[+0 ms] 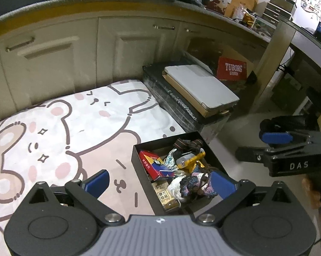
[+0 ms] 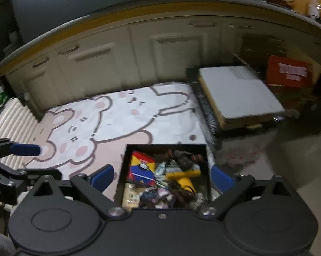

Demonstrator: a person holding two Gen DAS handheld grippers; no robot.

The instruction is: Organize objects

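A black open box (image 1: 137, 162) (image 2: 123, 170) sits on the cartoon-bear sheet near its right edge. It holds several small items: a red and blue carton (image 1: 154, 165) (image 2: 141, 168), a yellow toy (image 1: 191, 160) (image 2: 185, 178), a dark knitted piece (image 1: 194, 184) and a tan packet (image 1: 165, 197). My left gripper (image 1: 159, 183) is open and empty, above the box's near left side. My right gripper (image 2: 162, 177) is open and empty, straddling the box from above. The right gripper also shows at the right of the left wrist view (image 1: 276, 147), off the bed's side.
The bear-print sheet (image 1: 54, 132) (image 2: 117, 115) covers a low bed against cream cabinets (image 1: 54, 64). A black case with a grey-white flat box (image 1: 201, 85) (image 2: 239, 93) lies to the right, a red Tuborg box (image 1: 233, 69) behind it. Bare floor (image 1: 235, 132) lies right of the bed.
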